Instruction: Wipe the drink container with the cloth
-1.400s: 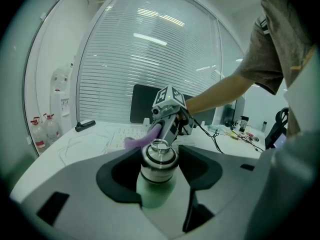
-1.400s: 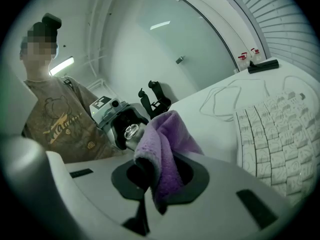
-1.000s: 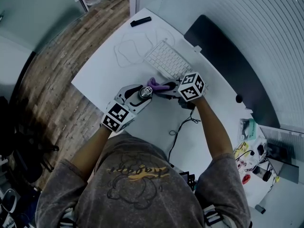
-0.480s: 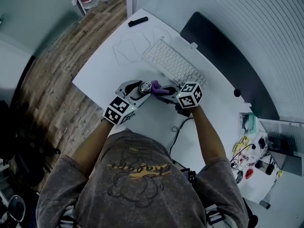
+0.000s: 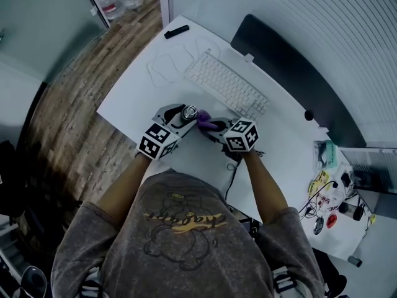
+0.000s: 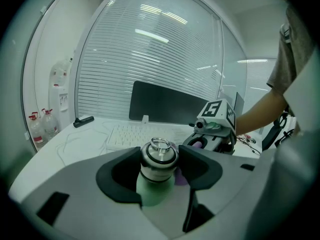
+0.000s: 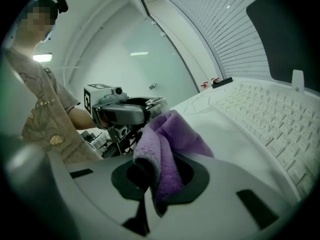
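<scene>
A pale green drink bottle (image 6: 156, 184) with a steel ring-topped cap (image 6: 159, 156) stands upright, and my left gripper (image 6: 159, 176) is shut on its neck. From above, the bottle (image 5: 188, 113) sits on the white desk in front of the keyboard, inside the left gripper (image 5: 180, 119). My right gripper (image 7: 159, 176) is shut on a folded purple cloth (image 7: 165, 144). The cloth (image 5: 205, 121) reaches from the right gripper (image 5: 217, 129) to the bottle's right side. A purple edge of the cloth (image 6: 181, 176) shows beside the bottle.
A white keyboard (image 5: 227, 85) lies just beyond the grippers, with a dark monitor (image 5: 291, 82) behind it. A black marker (image 5: 177, 31) and a thin cable loop (image 5: 162, 64) lie at the desk's far left. Cables and small items (image 5: 329, 197) crowd the right end.
The right gripper with the cloth has swung toward me and to the left across the bottle's side. The left gripper and bottle have kept still.
</scene>
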